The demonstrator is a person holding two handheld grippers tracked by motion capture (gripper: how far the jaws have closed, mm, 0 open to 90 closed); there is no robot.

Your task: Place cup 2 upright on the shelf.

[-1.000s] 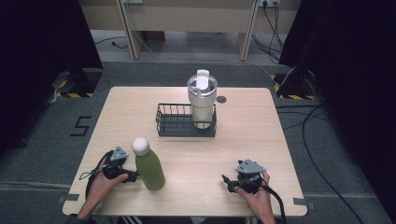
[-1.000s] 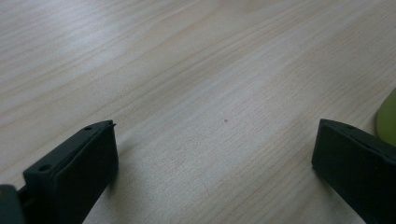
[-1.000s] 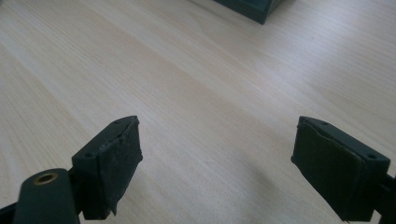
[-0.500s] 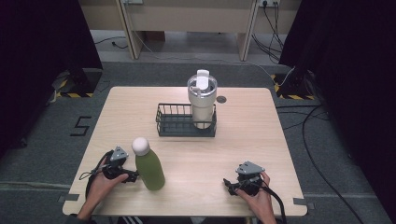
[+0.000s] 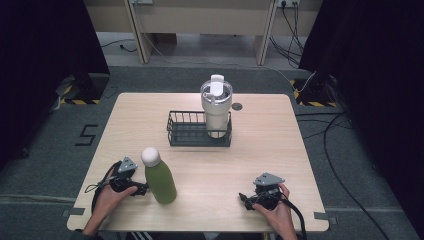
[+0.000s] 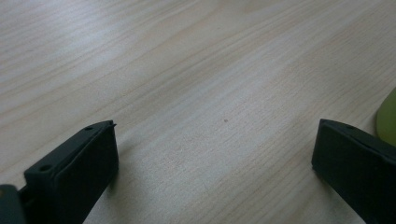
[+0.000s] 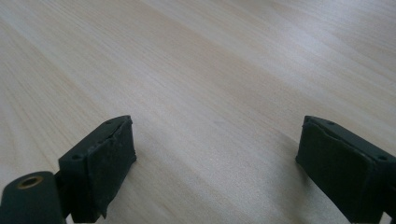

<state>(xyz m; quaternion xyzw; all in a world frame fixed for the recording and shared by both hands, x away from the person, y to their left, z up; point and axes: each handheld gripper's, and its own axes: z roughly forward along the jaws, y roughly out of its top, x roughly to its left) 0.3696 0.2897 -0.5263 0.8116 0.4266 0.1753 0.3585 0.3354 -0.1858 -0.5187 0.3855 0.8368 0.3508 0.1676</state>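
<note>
1. the tall green bottle with a rounded white cap point(image 5: 159, 179) stands upright on the near left of the pale wooden worktop point(image 5: 260, 145), just beside the left gripper point(image 5: 141, 189); in the left gripper view a sliver of its green wall point(image 6: 387, 116) shows past the right-hand finger.
2. the left gripper's fingers point(image 6: 74, 177) stand wide apart with nothing but bare wood between them. the right gripper point(image 5: 246, 199), near right on the worktop and well apart from the bottle, also has its fingers point(image 7: 100, 165) spread and empty.
3. the bottle looks like smooth coated metal: stiff, unlikely to dent, but likely slick against the pads. if full it may be fairly heavy; the pictures do not tell.
4. it is tall and narrow, so a push high up could tip it. the straight green body below the shoulder looks the best place to grip; the domed cap would probably slip out.
5. far centre sits a black wire basket point(image 5: 190, 131) with a cream lidded tumbler point(image 5: 216, 109) standing in its right end; the left part is free.
</note>
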